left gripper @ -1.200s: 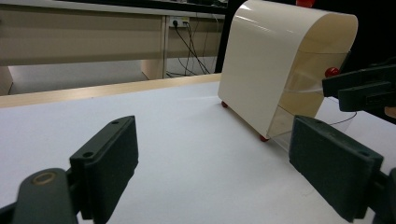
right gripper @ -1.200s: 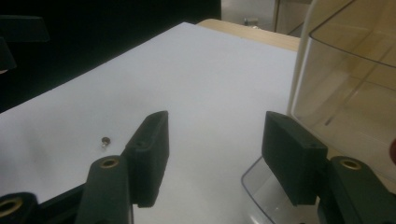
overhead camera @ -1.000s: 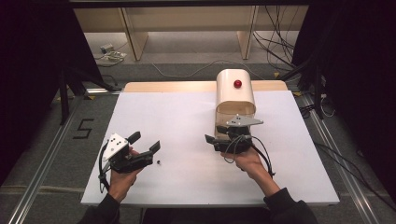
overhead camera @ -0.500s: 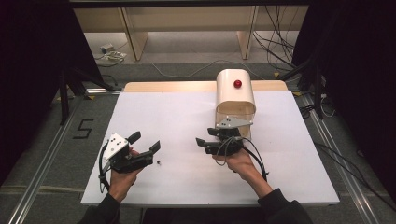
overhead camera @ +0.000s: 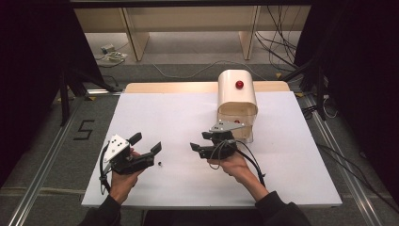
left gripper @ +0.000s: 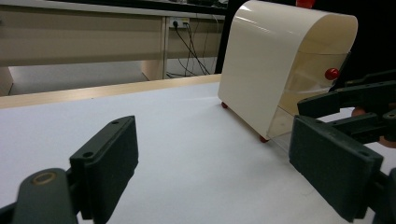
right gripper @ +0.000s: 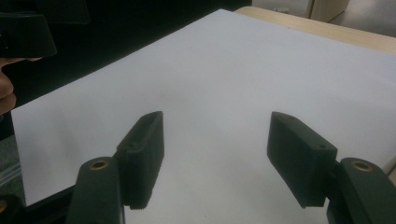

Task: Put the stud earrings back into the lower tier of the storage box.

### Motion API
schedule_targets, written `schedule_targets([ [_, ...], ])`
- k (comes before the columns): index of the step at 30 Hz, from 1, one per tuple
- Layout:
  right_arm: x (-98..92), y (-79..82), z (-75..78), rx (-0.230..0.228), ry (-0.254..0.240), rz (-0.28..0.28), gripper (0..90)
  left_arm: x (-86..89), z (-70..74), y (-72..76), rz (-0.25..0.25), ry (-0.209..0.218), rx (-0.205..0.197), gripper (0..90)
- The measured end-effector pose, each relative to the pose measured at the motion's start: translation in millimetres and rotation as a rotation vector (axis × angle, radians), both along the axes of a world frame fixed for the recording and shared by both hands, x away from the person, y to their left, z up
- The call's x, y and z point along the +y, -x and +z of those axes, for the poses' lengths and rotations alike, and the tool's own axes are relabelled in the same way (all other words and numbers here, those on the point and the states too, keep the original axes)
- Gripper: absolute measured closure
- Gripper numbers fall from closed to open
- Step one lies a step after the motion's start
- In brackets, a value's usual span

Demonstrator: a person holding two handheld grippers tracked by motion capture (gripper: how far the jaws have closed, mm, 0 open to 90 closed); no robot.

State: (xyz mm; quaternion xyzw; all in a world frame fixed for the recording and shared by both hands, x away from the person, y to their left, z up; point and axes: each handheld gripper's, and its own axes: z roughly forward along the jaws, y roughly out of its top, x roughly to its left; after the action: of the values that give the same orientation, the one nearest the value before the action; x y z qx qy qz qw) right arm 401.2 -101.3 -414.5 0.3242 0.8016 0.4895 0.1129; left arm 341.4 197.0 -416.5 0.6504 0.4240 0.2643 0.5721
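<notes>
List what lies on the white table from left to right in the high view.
left gripper → small dark speck on the table → right gripper → cream box with a red knob.

Small dark object (overhead camera: 160, 164) flat on white table (overhead camera: 164, 113), just beside left tool (overhead camera: 147, 142).

The right tool (overhead camera: 201, 141) drew back from the cream bread box (overhead camera: 237, 100) and swung leftward over the white table (overhead camera: 179, 113), ending well apart from the box front. The hand (overhead camera: 233, 165) holding it shifted left with it.
</notes>
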Motion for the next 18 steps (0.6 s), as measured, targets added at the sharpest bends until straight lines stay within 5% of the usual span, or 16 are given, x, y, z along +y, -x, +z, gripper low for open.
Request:
schedule_targets([
  [18,30.7,4.5,-15.9,0.020,0.058,0.054,34.2,1.1,0.3,0.3,0.004,-0.001,-0.002,15.7],
])
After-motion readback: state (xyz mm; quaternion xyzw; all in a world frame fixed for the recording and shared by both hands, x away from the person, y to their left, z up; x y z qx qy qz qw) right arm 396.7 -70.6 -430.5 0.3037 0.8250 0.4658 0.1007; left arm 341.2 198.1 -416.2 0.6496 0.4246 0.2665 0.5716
